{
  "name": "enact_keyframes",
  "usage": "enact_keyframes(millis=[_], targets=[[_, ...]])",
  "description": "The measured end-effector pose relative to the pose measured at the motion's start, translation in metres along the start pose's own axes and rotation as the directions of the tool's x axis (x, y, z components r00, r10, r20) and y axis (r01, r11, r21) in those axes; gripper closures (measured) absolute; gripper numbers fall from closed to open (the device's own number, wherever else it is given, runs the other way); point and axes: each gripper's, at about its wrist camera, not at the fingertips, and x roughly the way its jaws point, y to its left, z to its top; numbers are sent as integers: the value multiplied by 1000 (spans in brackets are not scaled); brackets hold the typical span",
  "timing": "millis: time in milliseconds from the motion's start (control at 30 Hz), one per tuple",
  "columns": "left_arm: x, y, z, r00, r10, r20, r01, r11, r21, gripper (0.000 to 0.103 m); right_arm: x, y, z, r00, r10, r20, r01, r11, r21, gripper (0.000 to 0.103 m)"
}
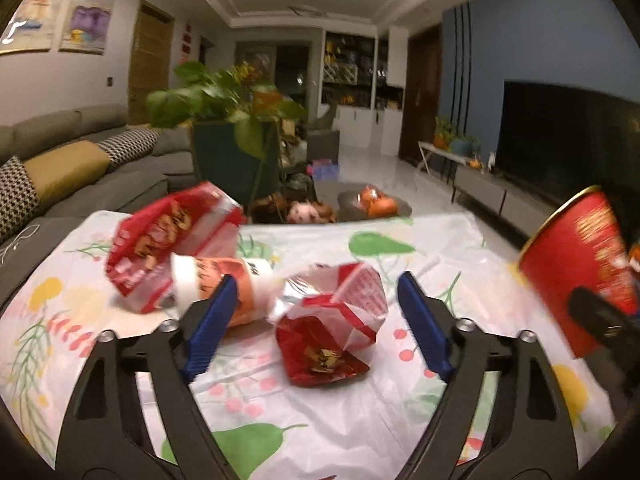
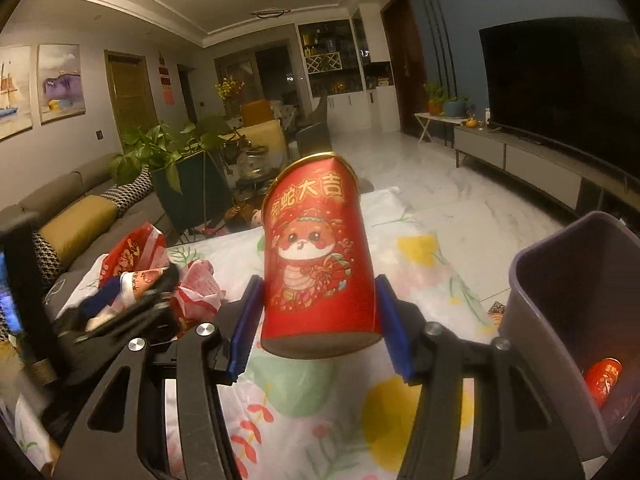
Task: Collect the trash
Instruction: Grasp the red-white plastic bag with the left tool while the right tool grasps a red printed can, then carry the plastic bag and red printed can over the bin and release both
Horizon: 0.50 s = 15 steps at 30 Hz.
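My right gripper is shut on a red paper cup with a cartoon snake and holds it tilted above the table; the cup also shows at the right of the left wrist view. A purple bin stands to its right with a red item inside. My left gripper is open over a crumpled red and white wrapper. An orange and white cup lies on its side by the left finger. A large red snack bag lies behind it.
The table has a floral plastic cloth. A potted plant stands beyond the table's far edge. A grey sofa is at left. A TV and low cabinet are at right. Small items lie beyond the table.
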Motion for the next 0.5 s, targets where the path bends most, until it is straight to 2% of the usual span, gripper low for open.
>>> enact_keyframes(millis=[133, 267, 333, 367, 500], targets=[[17, -8, -9, 997, -22, -71, 25, 999, 33, 56, -2, -2, -3, 1000, 13, 2, -13, 1000, -17, 48], [14, -14, -12, 997, -46, -65, 50, 997, 54, 71, -3, -1, -7, 1000, 21, 2, -21, 1000, -21, 48], [14, -16, -14, 997, -46, -69, 50, 997, 60, 94, -5, 0, -8, 1000, 24, 4, -24, 999, -28, 48], [14, -15, -16, 996, -49, -75, 53, 997, 55, 100, -6, -1, -9, 1000, 25, 3, -25, 999, -29, 48], [6, -7, -16, 995, -74, -64, 74, 997, 7, 102, -10, -5, -8, 1000, 22, 5, -22, 999, -37, 48]])
